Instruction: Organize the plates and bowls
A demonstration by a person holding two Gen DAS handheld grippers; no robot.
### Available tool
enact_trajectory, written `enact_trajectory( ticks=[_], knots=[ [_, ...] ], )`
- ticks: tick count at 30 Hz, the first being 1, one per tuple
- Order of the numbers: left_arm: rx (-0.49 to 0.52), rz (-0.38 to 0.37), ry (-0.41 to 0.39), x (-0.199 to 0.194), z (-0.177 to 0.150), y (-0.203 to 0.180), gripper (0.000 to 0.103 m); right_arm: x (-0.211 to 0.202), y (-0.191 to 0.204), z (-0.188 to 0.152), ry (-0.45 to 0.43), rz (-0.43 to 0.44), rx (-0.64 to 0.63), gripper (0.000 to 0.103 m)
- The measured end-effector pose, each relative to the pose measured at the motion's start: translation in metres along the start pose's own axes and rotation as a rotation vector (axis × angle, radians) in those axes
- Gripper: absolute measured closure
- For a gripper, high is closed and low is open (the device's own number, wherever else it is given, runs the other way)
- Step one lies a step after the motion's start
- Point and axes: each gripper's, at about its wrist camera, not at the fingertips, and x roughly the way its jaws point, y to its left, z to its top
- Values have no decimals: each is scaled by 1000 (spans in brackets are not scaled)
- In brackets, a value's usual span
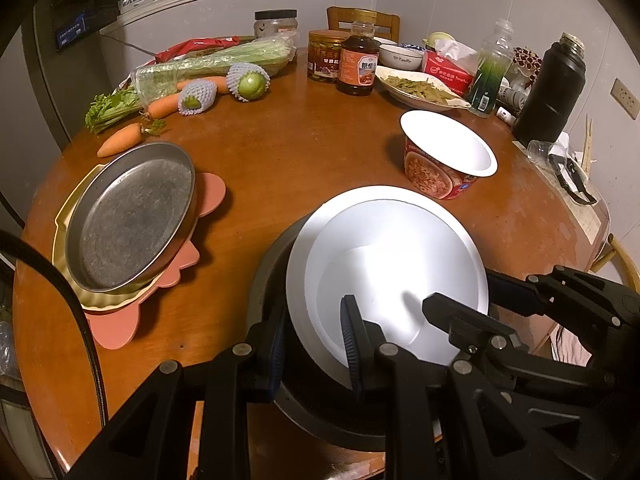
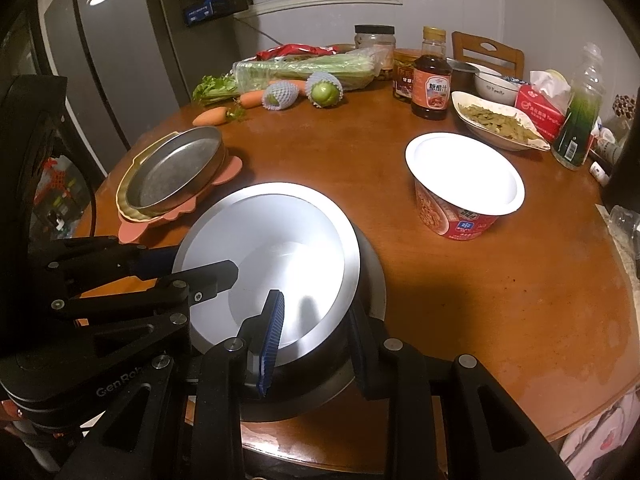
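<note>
A shiny steel bowl [image 1: 392,264] sits tilted at the near edge of the round wooden table [image 1: 304,152], resting in a dark bowl [image 1: 320,420] beneath it. My left gripper [image 1: 316,352] straddles the steel bowl's near rim, one finger inside, one outside. My right gripper [image 2: 316,336] straddles the same bowl [image 2: 276,248] the same way, and the left gripper also shows at its left side [image 2: 192,276]. Whether the pads press the rim is unclear. A grey metal pan [image 1: 132,216] rests in a cream dish on a pink mat at the left.
An open instant noodle cup [image 1: 448,156] stands right of centre. At the back are carrots, celery, wrapped fruit [image 1: 248,82], jars, a sauce bottle [image 1: 358,64], a plate of greens [image 1: 420,86], a tissue box and a black flask [image 1: 554,88].
</note>
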Motion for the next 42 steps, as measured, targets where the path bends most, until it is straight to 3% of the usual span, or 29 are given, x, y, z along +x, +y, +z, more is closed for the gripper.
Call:
enact_trajectory(
  ticks=[42],
  knots=[
    [-23,-15,-1,-3,1,4,74,-8,4,1,-12,-25,-39,67]
  ],
)
